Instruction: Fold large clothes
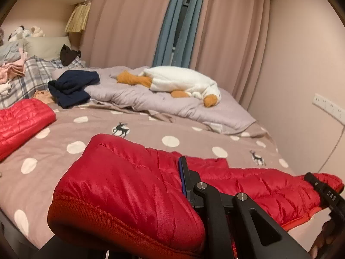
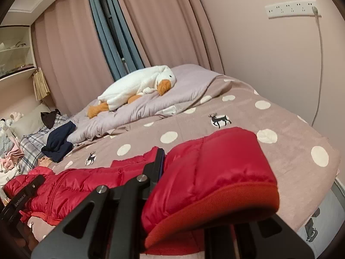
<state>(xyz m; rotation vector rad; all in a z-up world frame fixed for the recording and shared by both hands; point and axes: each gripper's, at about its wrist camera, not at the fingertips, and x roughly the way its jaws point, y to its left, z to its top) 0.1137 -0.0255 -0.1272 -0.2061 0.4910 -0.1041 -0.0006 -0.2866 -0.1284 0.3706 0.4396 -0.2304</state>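
While both units pointed along the bed (image 1: 138, 133), I read the left gripper (image 1: 183, 172) as clamped on the red down jacket (image 1: 133, 185), its jaws nearly together with the quilted fabric pinched between them and a ribbed hem fold bulging over the left finger. The right gripper (image 2: 159, 161) was clamped likewise on the same jacket (image 2: 211, 164), a hem fold draped over its right side. The jacket hung stretched between the two claws, just above the near edge of the dotted bedspread (image 2: 280, 116). A plush goose (image 1: 183, 79) lay on the grey quilt (image 1: 151, 99) farther back, a navy garment (image 1: 71, 86) to its left
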